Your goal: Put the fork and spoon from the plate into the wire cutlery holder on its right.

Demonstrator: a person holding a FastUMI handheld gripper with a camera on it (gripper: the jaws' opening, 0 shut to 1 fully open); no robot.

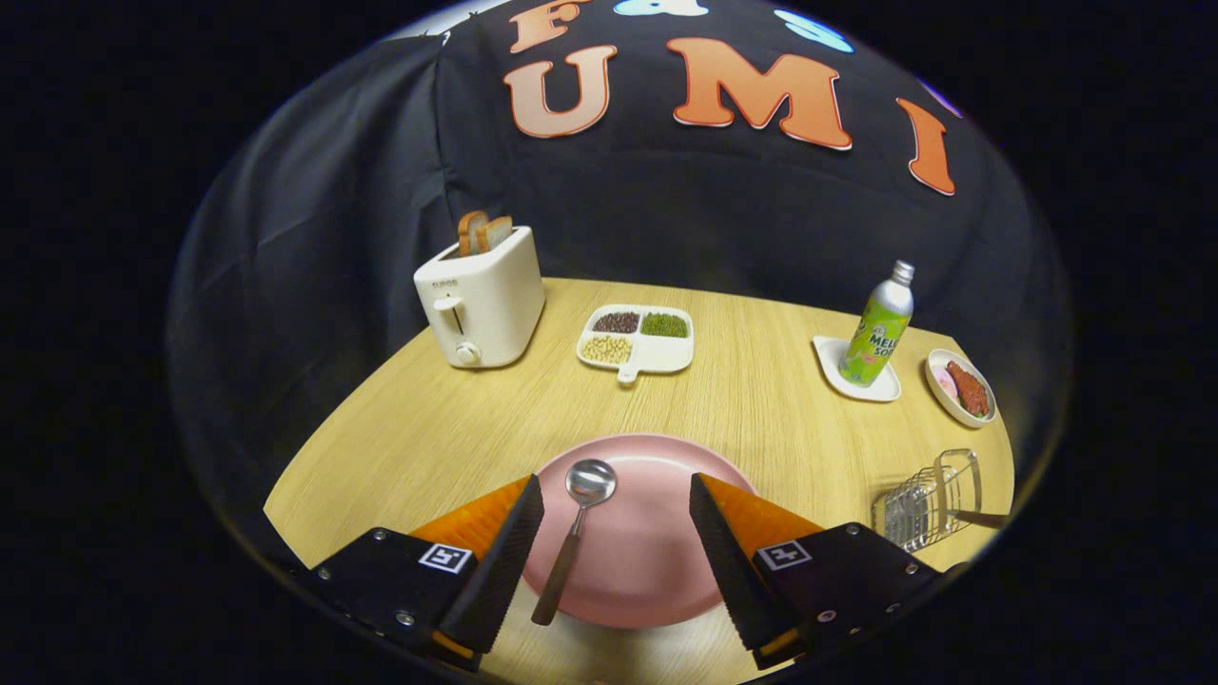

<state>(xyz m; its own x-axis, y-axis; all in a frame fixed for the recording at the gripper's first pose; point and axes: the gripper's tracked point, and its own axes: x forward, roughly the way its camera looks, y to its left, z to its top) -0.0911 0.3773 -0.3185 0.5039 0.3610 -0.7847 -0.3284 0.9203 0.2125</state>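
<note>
A pink plate [657, 561] lies on the wooden table between my two fingers. On its left part rests a spoon [574, 538], bowl pointing away, dark handle reaching over the plate's near rim beside my left finger. My gripper [617, 487] is open above the plate, with nothing held. To the right of the plate stands the wire cutlery holder [928, 502], beyond my right finger. A dark handle [980, 518] sticks out of it to the right; I cannot tell if it is the fork.
At the back left stands a white toaster [481, 300] with bread slices. A divided white dish of beans [638, 338] sits mid-table. At the back right are a green bottle [880, 328] on a white coaster and a small dish of food [961, 387].
</note>
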